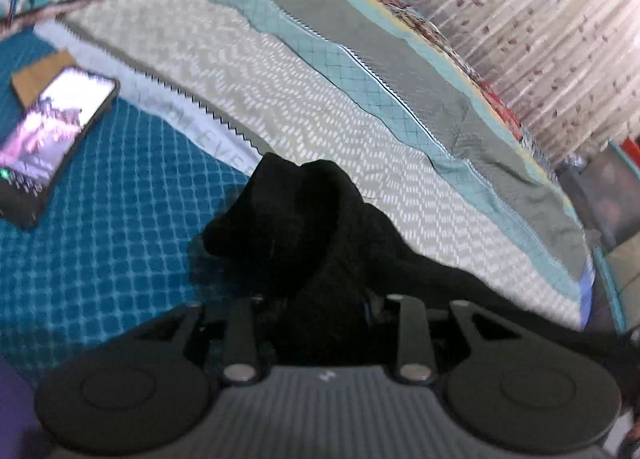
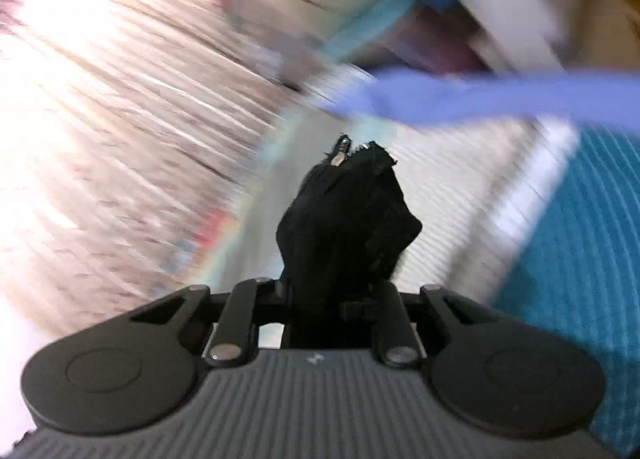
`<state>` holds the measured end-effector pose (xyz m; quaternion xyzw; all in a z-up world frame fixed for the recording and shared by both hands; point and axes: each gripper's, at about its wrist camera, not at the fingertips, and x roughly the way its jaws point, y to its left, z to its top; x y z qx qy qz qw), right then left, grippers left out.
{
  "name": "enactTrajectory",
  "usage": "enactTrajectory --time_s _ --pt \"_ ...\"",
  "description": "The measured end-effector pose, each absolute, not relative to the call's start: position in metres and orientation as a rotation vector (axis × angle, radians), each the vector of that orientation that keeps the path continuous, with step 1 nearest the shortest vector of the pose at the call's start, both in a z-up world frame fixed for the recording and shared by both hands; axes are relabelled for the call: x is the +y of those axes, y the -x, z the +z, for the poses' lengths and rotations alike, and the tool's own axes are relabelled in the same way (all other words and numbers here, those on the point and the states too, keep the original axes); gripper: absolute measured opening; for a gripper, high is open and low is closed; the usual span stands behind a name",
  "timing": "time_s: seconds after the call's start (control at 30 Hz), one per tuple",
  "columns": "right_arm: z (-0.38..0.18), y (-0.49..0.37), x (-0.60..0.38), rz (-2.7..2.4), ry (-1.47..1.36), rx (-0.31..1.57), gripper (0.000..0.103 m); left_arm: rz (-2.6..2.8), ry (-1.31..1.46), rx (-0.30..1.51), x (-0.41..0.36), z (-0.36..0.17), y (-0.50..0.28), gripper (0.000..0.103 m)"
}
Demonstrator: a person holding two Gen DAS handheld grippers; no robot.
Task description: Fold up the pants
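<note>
Bunched black cloth fills the gap of my left tongs (image 1: 320, 315), and the jaws are closed on it: this is one part of the pants (image 1: 296, 227), with the rest trailing away to the right over the bed. My right tongs (image 2: 328, 299) are likewise clamped on a wad of the same black fabric, and a small metal zipper pull (image 2: 340, 149) stands up at the top of that wad, so I judge this end to be near the fly or a zipped pocket. Holding two separated points lets me stretch the garment between them before laying it flat; I take the fold itself as not yet made, since the cloth is crumpled in both grips. My left tool is angled low across the teal quilt (image 1: 120, 219), close to its surface, while the right one is raised and tipped upward, its whole background smeared with motion blur. Farther off on the left lies a phone (image 1: 56, 131) with its screen lit, then the pale patterned bedspread (image 1: 280, 99), and beyond that the curtain (image 1: 540, 19).
</note>
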<state>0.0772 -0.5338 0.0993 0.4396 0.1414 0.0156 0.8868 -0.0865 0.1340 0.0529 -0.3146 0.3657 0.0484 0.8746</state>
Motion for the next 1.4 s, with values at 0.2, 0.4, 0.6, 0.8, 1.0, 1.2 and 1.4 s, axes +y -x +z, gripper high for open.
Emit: enactTrajectory --time_s 0.2,0.4,0.6,0.8,1.0,1.2,1.4 --pt "0.068 -0.062 -0.559 -0.120 -0.869 0.370 0.028 0.184 0.466 0.846 0.112 0.027 0.089 0.036" --pt "0.001 -0.018 -0.565 -0.384 -1.017 0.491 0.057 0.178 0.480 0.795 0.118 0.039 0.108 0.066" --pt "0.036 0.037 -0.514 -0.490 -0.792 0.411 0.057 0.162 0.652 0.672 0.159 0.042 0.128 0.098" --pt "0.081 -0.042 -0.361 0.151 -0.507 0.628 0.058 0.115 0.575 0.685 0.173 0.025 0.078 0.103" --pt "0.051 -0.063 -0.143 0.781 -0.183 0.914 0.055 -0.054 0.549 0.724 0.170 0.013 0.019 0.013" --pt "0.005 -0.060 -0.010 0.980 0.070 1.003 0.013 -0.091 0.586 0.481 0.205 0.074 0.014 0.012" --pt "-0.022 -0.103 0.039 0.923 0.086 1.004 0.016 0.160 0.393 0.640 0.189 0.036 -0.016 0.048"
